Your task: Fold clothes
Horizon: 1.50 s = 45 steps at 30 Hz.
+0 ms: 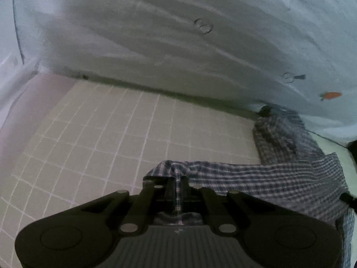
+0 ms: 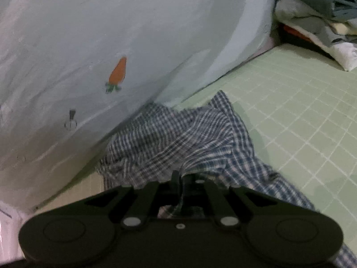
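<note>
both tongs are clamped on the checked garment: the left tongs pinch a bunched edge fold, the right tongs grip another gathered edge, likely so the cloth can be lifted and spread. each points forward and slightly down over the gridded mat. the garment lies crumpled on that mat, against the carrot-print sheet; a clothes pile sits at the mat's far corner.
</note>
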Available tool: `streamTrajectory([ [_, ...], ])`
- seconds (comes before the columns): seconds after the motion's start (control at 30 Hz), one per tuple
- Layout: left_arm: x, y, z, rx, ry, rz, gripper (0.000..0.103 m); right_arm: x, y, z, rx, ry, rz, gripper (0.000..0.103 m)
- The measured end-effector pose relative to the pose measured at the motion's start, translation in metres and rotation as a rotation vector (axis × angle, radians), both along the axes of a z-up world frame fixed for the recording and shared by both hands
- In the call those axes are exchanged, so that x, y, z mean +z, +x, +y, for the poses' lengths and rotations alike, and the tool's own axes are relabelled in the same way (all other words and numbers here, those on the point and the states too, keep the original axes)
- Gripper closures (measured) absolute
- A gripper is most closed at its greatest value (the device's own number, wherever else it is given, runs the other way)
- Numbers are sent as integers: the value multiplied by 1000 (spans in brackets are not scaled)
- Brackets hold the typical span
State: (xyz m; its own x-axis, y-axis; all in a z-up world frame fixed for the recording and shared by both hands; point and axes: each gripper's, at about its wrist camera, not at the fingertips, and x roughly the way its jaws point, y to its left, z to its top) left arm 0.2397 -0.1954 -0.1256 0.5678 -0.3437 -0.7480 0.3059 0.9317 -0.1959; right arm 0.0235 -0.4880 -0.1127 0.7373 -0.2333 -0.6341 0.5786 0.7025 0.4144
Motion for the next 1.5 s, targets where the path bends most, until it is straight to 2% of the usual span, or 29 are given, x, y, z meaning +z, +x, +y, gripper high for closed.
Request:
streamTrajectory([
  [0.1, -9, 3, 4, 9, 3, 38, 99, -19, 2, -2, -23, 89, 42, 94],
  [0.23, -12, 3, 7, 11, 8, 51, 99, -30, -8, -6, -52, 173, 57, 64],
  [0.3, -10, 4, 6, 10, 12, 41, 99, -27, -16, -8, -43, 217, 46, 55],
  [0.37, -6, 3, 5, 4, 15, 23, 99, -24, -28, -9, -22, 281, 27, 35],
  [0.43, 2, -1, 3, -18, 14, -6, 99, -20, -44, -9, -6, 340, 3, 30],
  [0.6, 33, -22, -9, -88, -12, -104, 99, -11, -102, -18, -78, 338, -18, 24],
  [0.7, 53, -46, -26, -157, -36, -159, 99, -10, -135, -33, -153, 331, 4, 24],
  [0.83, 67, -92, -57, -263, -90, -177, 99, -6, -177, -51, -209, 318, 29, 24],
  [0.93, 63, -128, -86, -351, -111, -158, 99, -4, -204, -59, -223, 324, 22, 23],
  [1.07, 46, -179, -125, -445, -108, -70, 99, -4, -231, -73, -222, 331, 38, 23],
  [1.2, 20, -230, -162, -554, -35, -12, 99, -3, -252, -86, -185, 310, 81, 23],
  [1.27, 3, -246, -176, -553, 35, 18, 97, -3, -258, -92, -162, 292, 119, 23],
  [1.37, -15, -255, -183, -514, 109, 75, 89, -5, -266, -99, -125, 263, 170, 20],
  [1.5, -18, -258, -178, -445, 123, 103, 62, -9, -268, -102, -44, 200, 225, 19],
])
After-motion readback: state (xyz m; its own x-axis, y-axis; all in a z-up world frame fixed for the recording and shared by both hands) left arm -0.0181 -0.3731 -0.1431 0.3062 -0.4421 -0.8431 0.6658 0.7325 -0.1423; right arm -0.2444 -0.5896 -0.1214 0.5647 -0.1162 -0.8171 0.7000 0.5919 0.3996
